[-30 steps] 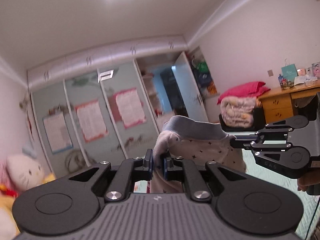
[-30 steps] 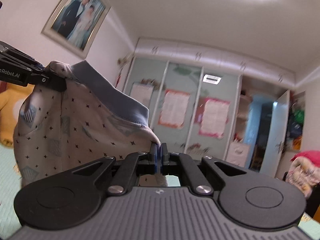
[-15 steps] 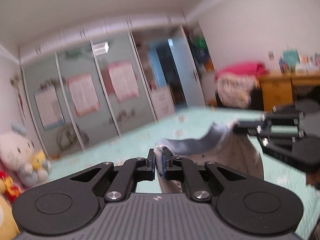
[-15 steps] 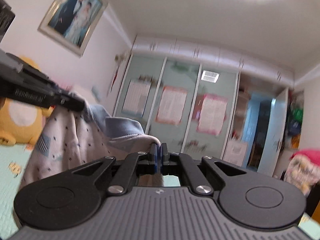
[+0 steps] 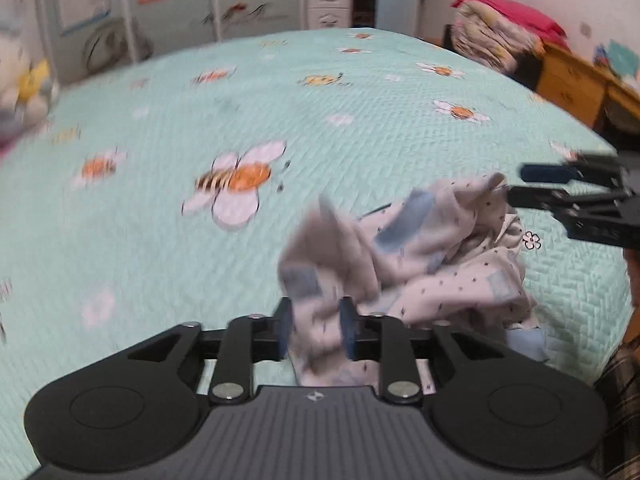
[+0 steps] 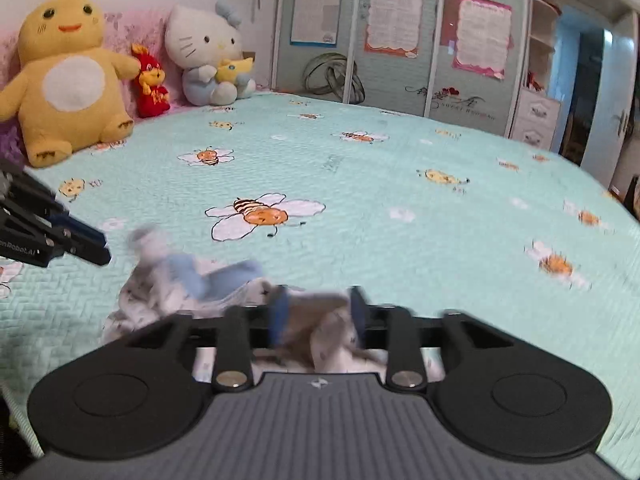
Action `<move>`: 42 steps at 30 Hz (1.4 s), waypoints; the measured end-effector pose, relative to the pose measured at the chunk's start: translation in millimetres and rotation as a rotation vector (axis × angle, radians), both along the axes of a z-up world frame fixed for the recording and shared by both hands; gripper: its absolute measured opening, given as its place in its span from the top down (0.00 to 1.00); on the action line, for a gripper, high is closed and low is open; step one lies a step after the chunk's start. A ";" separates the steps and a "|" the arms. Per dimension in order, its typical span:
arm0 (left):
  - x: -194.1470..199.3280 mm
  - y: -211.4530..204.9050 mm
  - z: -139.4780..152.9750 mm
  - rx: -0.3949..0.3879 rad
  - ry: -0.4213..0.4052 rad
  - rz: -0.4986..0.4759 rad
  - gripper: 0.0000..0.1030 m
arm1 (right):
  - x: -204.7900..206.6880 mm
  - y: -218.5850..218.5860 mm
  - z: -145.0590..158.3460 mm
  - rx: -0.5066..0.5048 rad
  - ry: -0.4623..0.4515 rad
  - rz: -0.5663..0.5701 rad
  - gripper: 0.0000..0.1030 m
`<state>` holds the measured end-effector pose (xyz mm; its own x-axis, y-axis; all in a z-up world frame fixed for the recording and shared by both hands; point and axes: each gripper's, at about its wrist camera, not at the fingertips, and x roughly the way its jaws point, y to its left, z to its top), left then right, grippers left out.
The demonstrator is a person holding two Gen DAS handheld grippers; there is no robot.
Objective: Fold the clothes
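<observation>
a second ago i held the garment up; now both my left tongs and right tongs stand apart, and it lies crumpled on the near bedspread, unfolded.

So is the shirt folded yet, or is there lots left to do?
Not folded yet. The spotted garment lies in a crumpled heap on the green bee quilt, so no fold looks done. Right now both claws are open: the left claw and the right claw each have cloth loose between their fingers. Still left: spreading it flat, then making every fold.
</observation>
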<state>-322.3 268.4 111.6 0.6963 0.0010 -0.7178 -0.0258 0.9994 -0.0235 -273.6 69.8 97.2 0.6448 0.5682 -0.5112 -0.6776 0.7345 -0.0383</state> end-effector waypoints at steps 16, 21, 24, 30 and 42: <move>56.1 22.0 -42.2 -0.203 0.070 0.237 0.44 | 37.7 -9.8 -50.3 0.027 0.103 -0.053 0.37; 82.8 26.4 -60.1 -0.224 0.115 0.235 0.46 | 52.3 11.3 -56.8 -0.012 0.098 -0.015 0.35; 91.5 26.7 -70.8 -0.253 0.143 0.210 0.81 | 61.1 24.0 -60.7 -0.035 0.096 0.008 0.71; 87.1 32.4 -35.9 -0.181 -0.037 0.203 0.93 | 67.8 23.8 -44.8 -0.005 0.017 -0.026 1.00; 141.9 68.9 39.1 -0.035 -0.234 0.200 0.93 | 132.6 23.0 10.9 0.122 -0.105 -0.116 1.00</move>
<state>-180.4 337.4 150.7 0.8313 0.1334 -0.5396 -0.2120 0.9735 -0.0860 -141.0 92.8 108.1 0.7555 0.5408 -0.3698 -0.5853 0.8107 -0.0103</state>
